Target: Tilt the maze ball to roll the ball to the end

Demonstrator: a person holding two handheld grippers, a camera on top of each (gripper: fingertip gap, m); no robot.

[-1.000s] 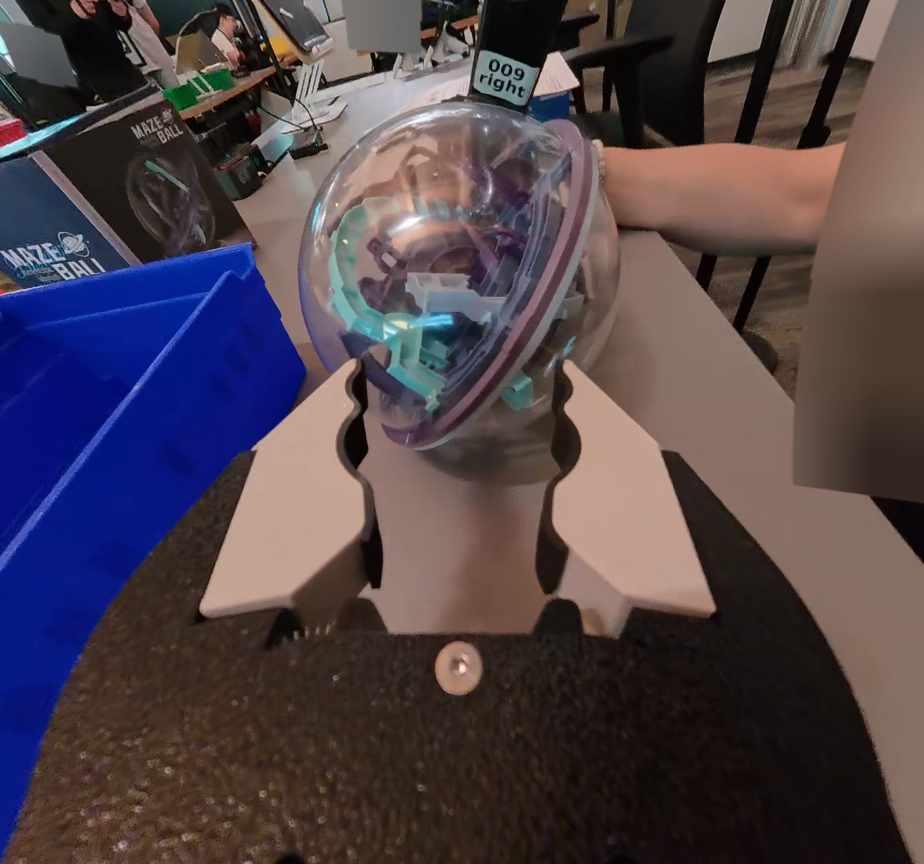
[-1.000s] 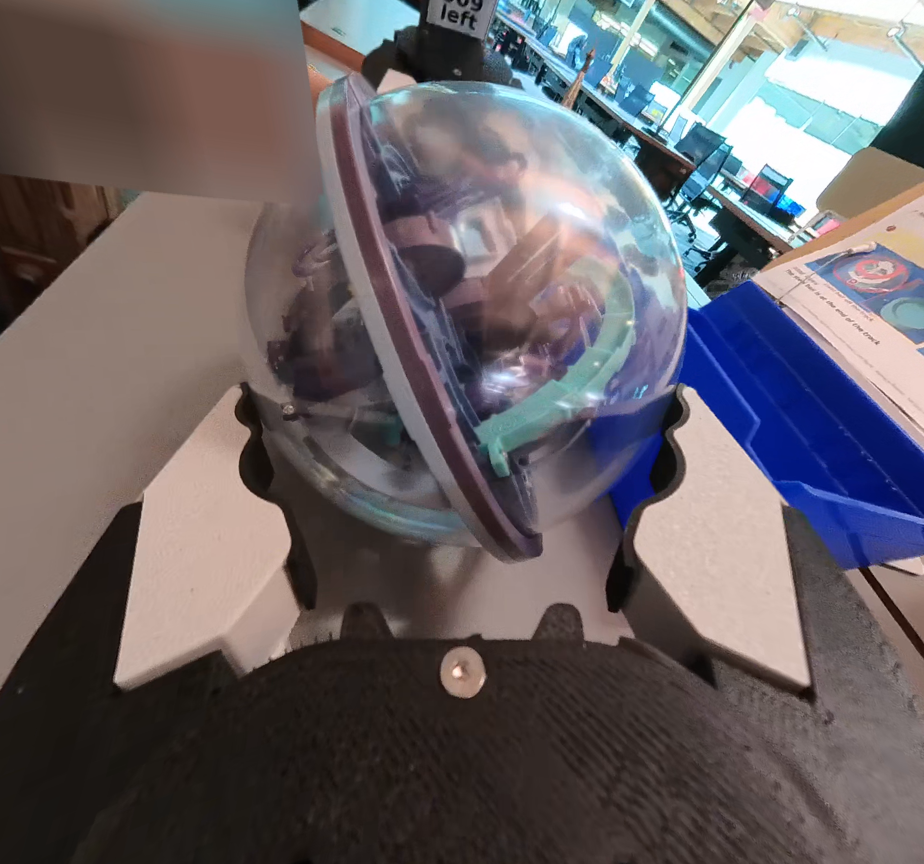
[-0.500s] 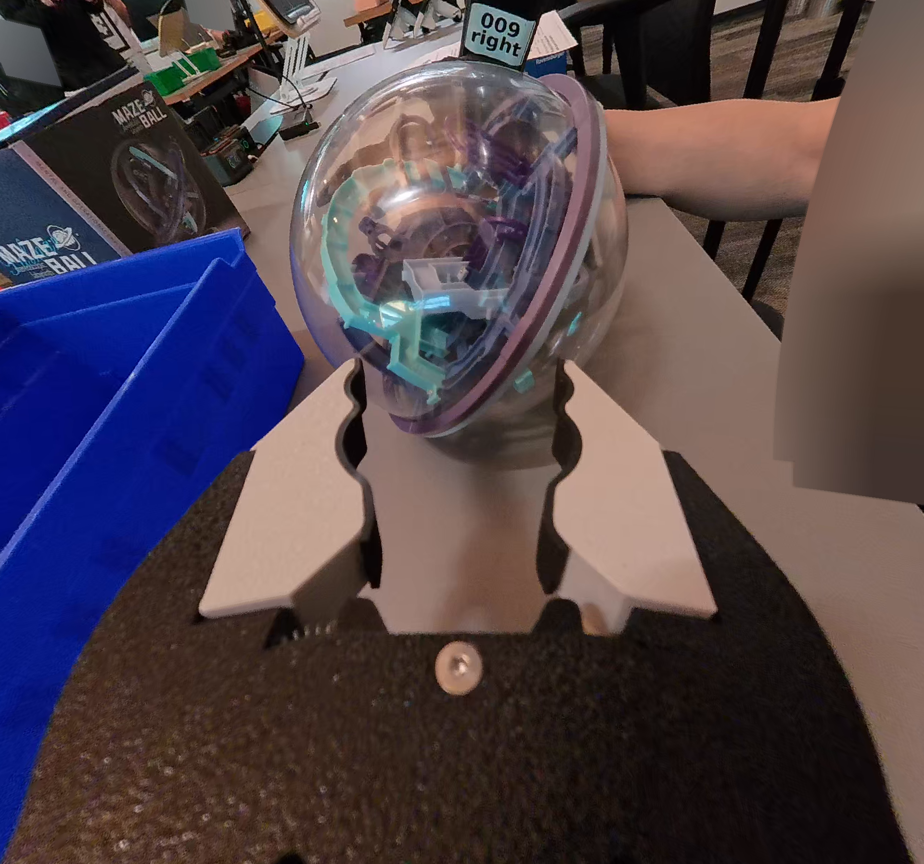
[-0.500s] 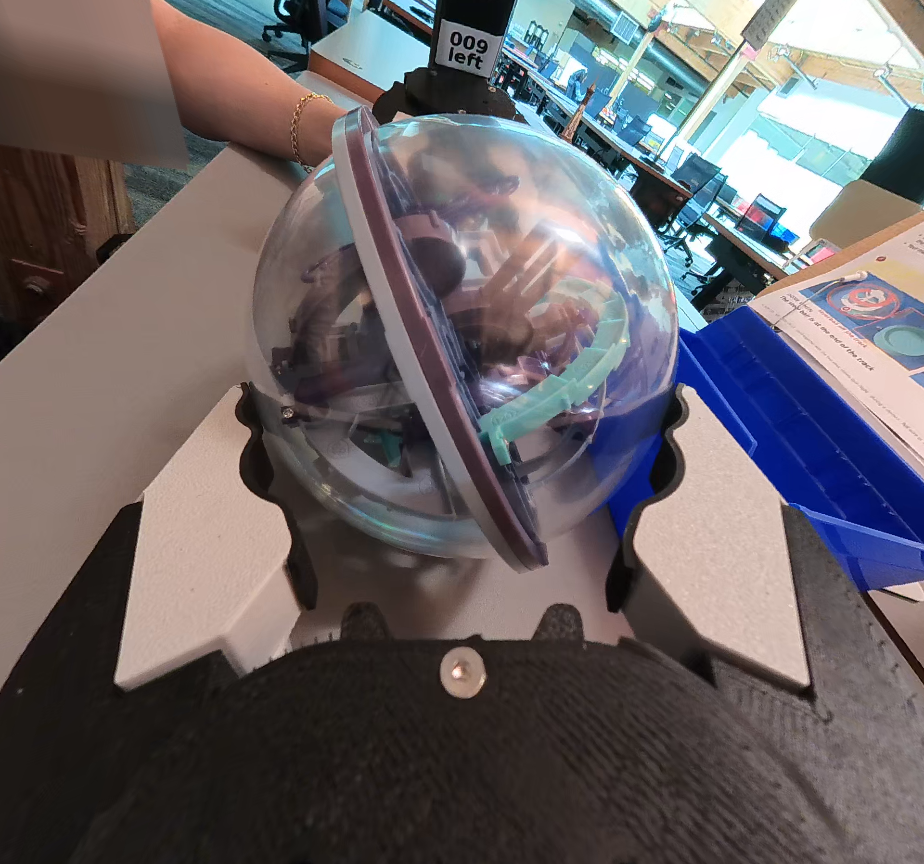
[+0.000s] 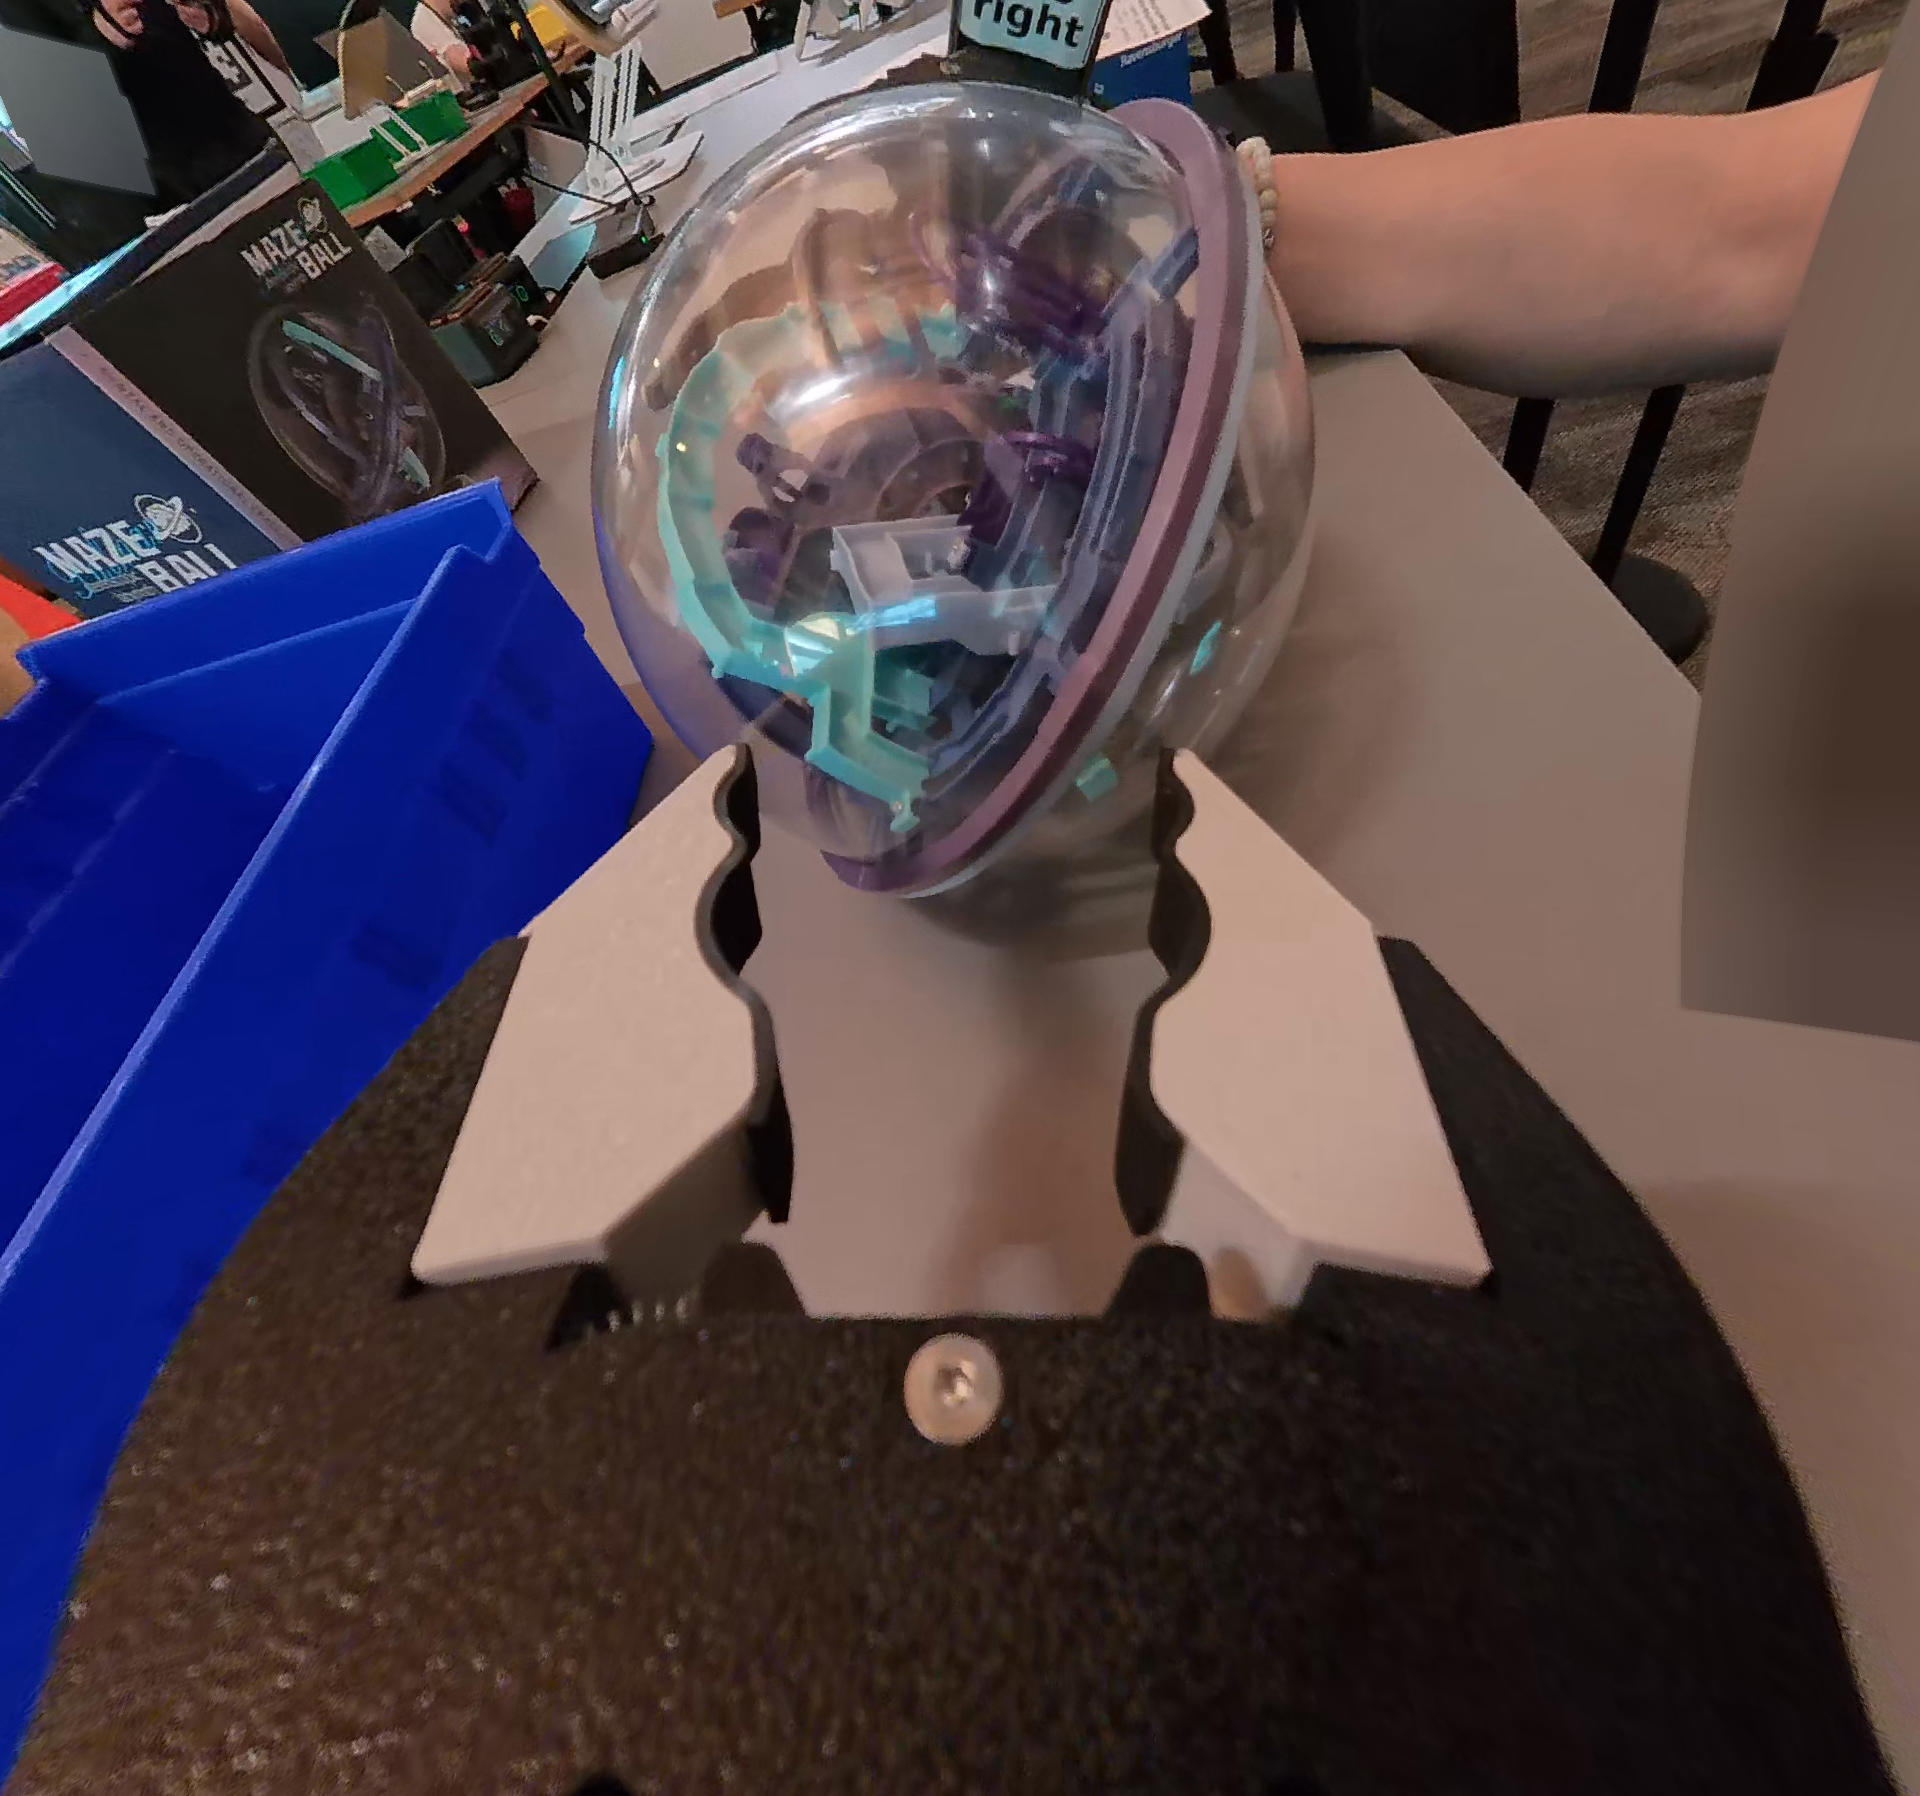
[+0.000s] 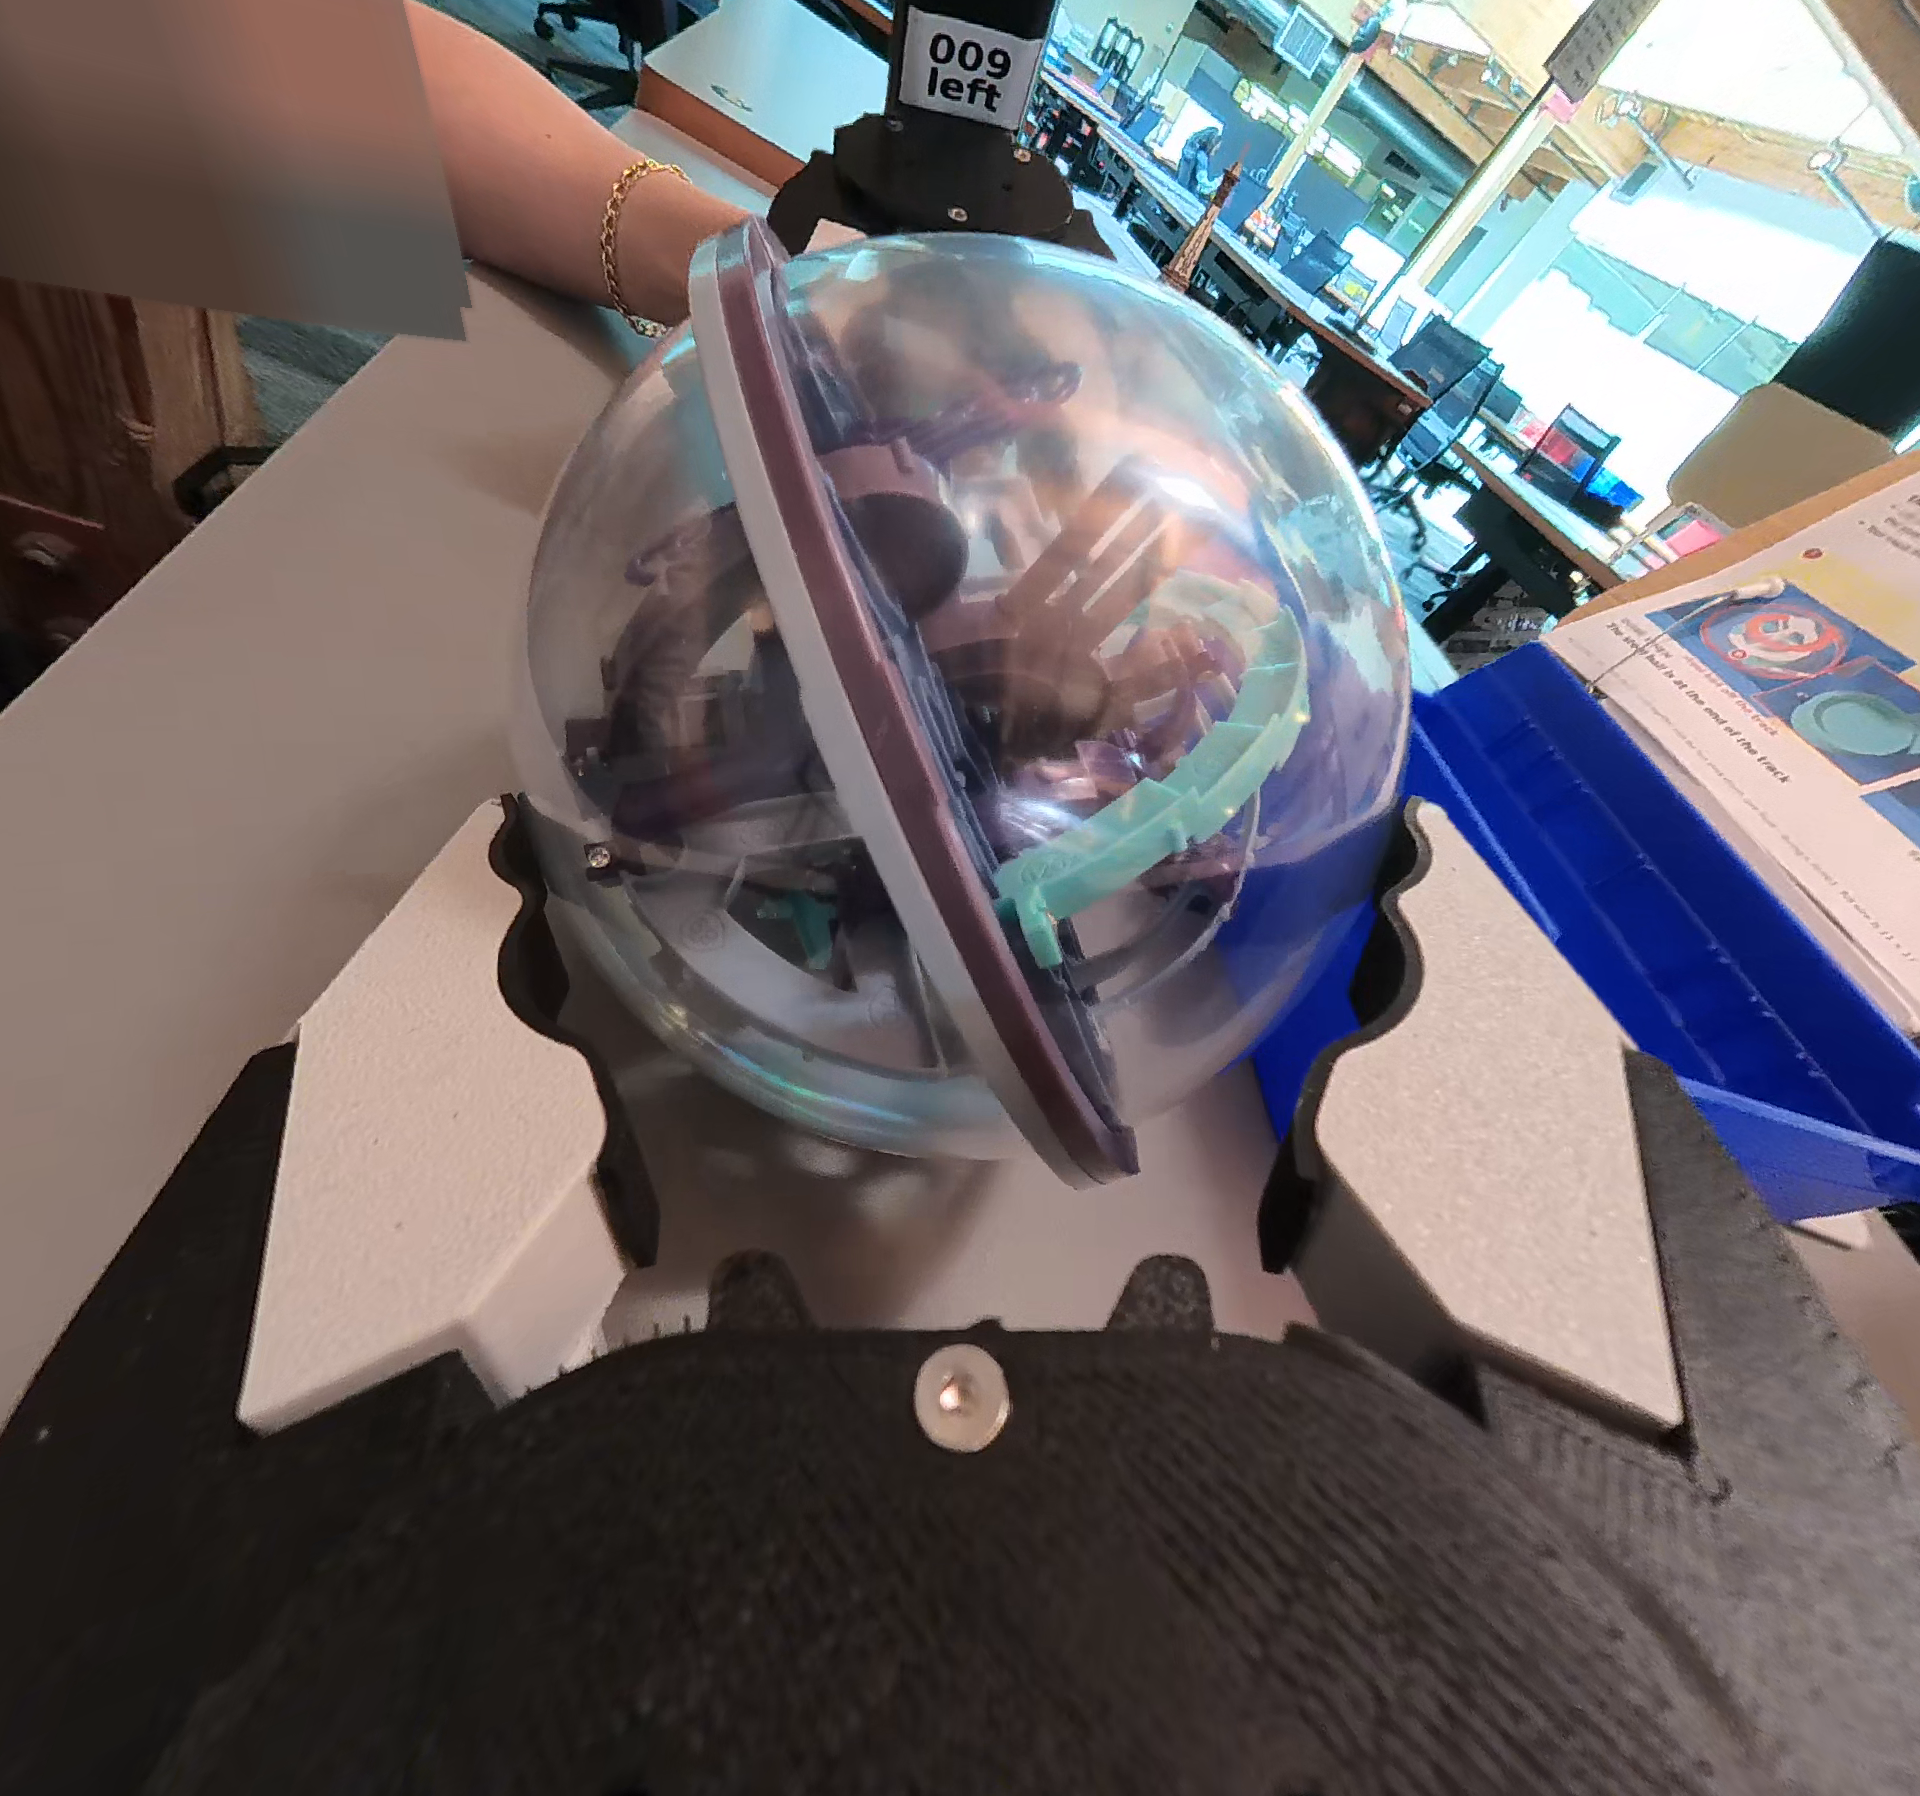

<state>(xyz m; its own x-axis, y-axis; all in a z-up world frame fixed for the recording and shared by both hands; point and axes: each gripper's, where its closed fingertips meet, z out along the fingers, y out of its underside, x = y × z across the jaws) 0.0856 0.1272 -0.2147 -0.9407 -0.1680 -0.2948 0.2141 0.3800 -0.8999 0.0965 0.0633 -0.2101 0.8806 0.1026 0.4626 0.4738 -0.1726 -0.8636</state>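
Note:
The maze ball (image 5: 935, 499) is a clear sphere with teal and purple tracks inside and a purple seam ring that runs diagonally. It hangs just above the grey table (image 5: 1455, 603), with its shadow under it. My left gripper (image 5: 951, 790) clamps its lower near side. My right gripper (image 6: 956, 832) clamps the same maze ball (image 6: 966, 707) from the opposite side, with its jaws spread wide. Each gripper's black body shows behind the ball in the other's view. I cannot make out the small ball inside.
A blue bin (image 5: 260, 811) stands close beside the ball, also in the right wrist view (image 6: 1610, 915). The maze ball's box (image 5: 260, 375) stands behind it. A printed sheet (image 6: 1766, 707) lies over the bin. A person's forearm (image 5: 1558, 240) reaches over the table edge.
Both grippers have turned the ball a little while holding it. The seam ring stands steeper in the left wrist view and the teal track has shifted. The grip is unchanged.

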